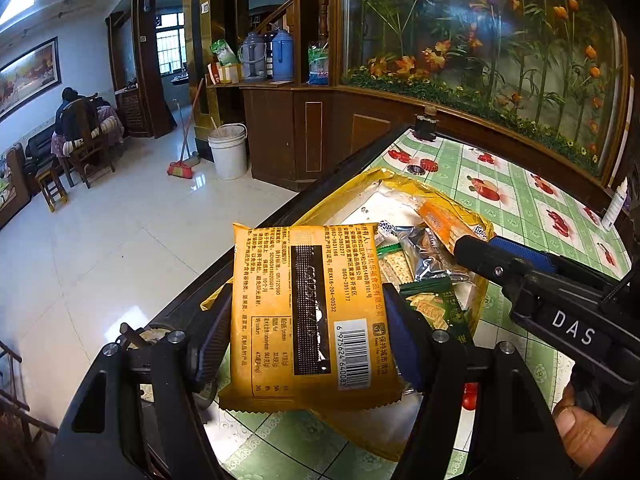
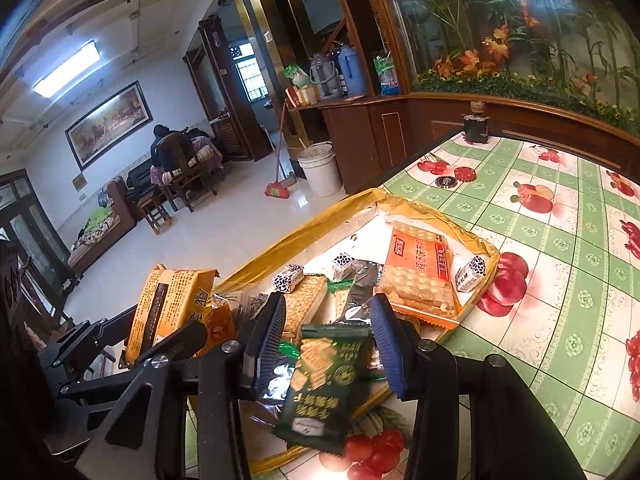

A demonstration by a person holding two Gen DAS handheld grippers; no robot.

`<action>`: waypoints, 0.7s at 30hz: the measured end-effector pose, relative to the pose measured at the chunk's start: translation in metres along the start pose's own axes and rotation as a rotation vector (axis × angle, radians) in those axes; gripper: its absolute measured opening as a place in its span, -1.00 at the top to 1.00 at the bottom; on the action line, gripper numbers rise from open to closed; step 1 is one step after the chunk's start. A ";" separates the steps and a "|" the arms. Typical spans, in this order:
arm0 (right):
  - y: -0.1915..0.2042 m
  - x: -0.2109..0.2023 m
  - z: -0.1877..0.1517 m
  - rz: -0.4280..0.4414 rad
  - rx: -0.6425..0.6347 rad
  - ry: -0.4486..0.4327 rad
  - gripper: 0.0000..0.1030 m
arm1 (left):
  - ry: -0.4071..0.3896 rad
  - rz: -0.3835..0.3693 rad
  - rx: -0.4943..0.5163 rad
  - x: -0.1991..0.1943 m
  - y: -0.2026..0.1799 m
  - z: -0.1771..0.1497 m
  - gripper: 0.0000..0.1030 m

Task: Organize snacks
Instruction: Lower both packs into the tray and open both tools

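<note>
My left gripper is shut on a yellow snack packet, held upright with its printed back and barcode facing the camera. In the right wrist view the same packet shows at the left. My right gripper is shut on the top of a dark green cracker packet, which hangs tilted over the near end of a gold-rimmed tray. In the tray lie an orange cracker packet, plain crackers, a dark foil packet and small black-and-white candies. The right gripper reaches in from the right in the left wrist view.
The tray sits on a table with a green fruit-print cloth, near its dark left edge. A black jar and two bottle caps stand at the far end. A white bottle stands at the right. A hand holds the right gripper.
</note>
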State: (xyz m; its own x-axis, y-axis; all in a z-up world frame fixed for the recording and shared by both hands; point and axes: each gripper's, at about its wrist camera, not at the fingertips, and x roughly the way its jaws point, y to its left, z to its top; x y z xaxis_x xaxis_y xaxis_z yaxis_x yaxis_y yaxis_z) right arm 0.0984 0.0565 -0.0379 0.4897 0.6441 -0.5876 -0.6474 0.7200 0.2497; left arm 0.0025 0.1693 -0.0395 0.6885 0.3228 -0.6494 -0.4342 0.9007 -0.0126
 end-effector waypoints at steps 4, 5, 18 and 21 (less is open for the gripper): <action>-0.004 0.005 0.000 -0.001 0.008 0.007 0.13 | 0.009 0.004 0.008 0.006 -0.003 0.000 -0.35; -0.005 0.006 0.000 -0.001 0.011 0.008 0.13 | 0.015 0.002 0.009 0.009 -0.004 0.000 -0.35; -0.027 0.017 -0.009 -0.015 0.060 0.031 0.10 | 0.091 -0.011 0.061 0.062 -0.035 0.011 -0.35; -0.033 0.012 -0.009 -0.019 0.074 0.024 0.09 | 0.090 -0.010 0.067 0.065 -0.038 0.011 -0.36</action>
State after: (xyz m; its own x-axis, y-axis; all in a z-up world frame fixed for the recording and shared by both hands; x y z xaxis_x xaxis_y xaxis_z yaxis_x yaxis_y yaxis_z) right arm 0.1205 0.0383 -0.0606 0.4869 0.6244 -0.6108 -0.5929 0.7498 0.2939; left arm 0.0701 0.1596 -0.0723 0.6362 0.2890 -0.7154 -0.3855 0.9222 0.0298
